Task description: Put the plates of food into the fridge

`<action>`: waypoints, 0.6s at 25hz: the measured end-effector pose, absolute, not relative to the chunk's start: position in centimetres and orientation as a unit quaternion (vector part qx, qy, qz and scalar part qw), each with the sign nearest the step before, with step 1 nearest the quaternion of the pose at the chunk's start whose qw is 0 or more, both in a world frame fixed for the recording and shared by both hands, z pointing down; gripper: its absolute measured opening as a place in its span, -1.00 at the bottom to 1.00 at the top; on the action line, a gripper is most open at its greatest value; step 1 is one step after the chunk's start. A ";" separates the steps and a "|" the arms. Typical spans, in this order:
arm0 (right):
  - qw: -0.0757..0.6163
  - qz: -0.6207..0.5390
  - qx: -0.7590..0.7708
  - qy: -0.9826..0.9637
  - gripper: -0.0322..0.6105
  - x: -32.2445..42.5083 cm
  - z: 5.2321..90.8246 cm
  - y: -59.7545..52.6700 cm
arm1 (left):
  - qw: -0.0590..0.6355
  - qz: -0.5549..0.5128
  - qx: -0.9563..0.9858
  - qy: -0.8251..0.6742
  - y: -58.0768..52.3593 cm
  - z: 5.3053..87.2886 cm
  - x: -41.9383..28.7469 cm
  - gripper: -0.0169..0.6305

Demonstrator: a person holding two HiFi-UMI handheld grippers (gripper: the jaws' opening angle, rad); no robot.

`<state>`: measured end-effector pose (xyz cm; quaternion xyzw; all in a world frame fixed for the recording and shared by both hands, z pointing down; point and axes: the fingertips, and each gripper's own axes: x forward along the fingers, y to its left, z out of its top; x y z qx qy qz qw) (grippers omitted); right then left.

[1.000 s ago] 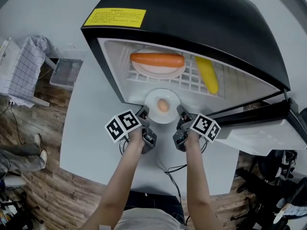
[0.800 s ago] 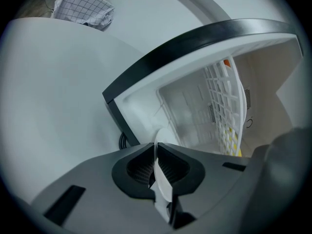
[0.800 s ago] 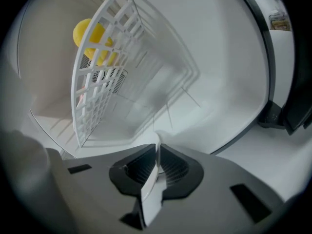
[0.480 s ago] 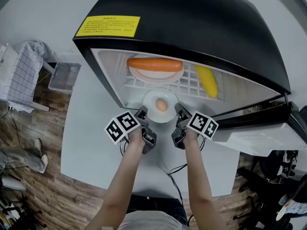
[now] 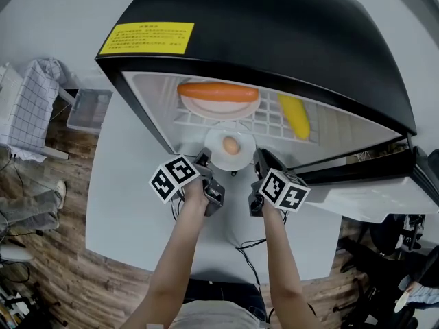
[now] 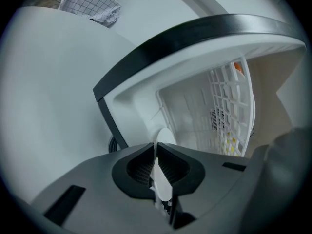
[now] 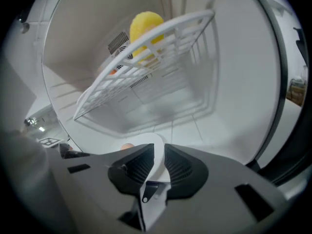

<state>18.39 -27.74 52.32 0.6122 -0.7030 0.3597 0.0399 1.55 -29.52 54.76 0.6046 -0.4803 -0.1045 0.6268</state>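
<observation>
A small white plate with an egg on it sits at the mouth of the open black fridge, below its wire shelf. My left gripper is shut on the plate's left rim. My right gripper has the right rim between its pads; its jaws have just been opening, and the pads still touch the rim. On the shelf lie a plate with a sausage and a yellow corn cob.
The fridge stands on a pale grey table, with its door swung open at the right. A clear bin and a checked cloth are off the table's left side. Cables trail near the front edge.
The right gripper has rolled about its own line, so its marker cube faces differently. The plate and the left gripper have stayed at the fridge mouth.
</observation>
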 end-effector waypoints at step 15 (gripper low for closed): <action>0.096 0.402 0.481 -0.773 -0.85 8.6 55.0 -23.2 | 0.634 -0.115 0.601 -0.473 -30.4 54.4 2.1 -0.86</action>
